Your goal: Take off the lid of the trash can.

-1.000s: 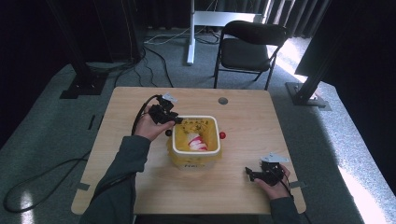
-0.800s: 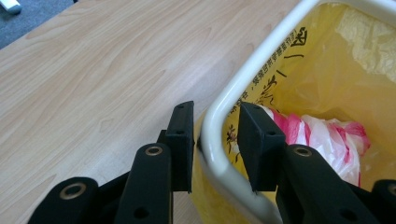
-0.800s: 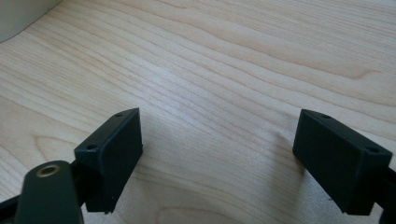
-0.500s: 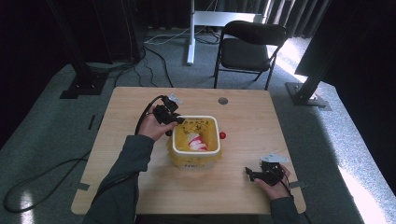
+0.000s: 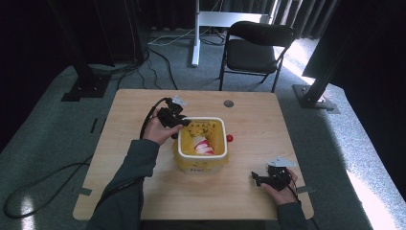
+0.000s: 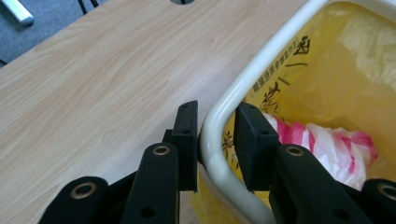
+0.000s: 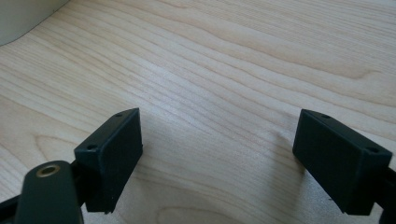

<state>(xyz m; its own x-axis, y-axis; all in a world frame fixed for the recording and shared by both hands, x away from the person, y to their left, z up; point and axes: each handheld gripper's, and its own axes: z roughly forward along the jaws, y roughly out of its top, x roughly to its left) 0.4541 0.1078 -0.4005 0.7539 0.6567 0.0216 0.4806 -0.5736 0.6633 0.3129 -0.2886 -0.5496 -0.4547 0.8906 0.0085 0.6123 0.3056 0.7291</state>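
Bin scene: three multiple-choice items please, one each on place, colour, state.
1. Where is the left gripper? A at the bin rim's corner B on the chair C off the table
2. Colour of the bag lining the bin? A blue B yellow C black
3. The right gripper is: A open, holding nothing B shut on a ball C shut on the bin

Answers: 1 A, its jaws straddle the cream rim; 2 B, yellow plastic shows inside; 3 A, its jaws stand wide over the bare table.
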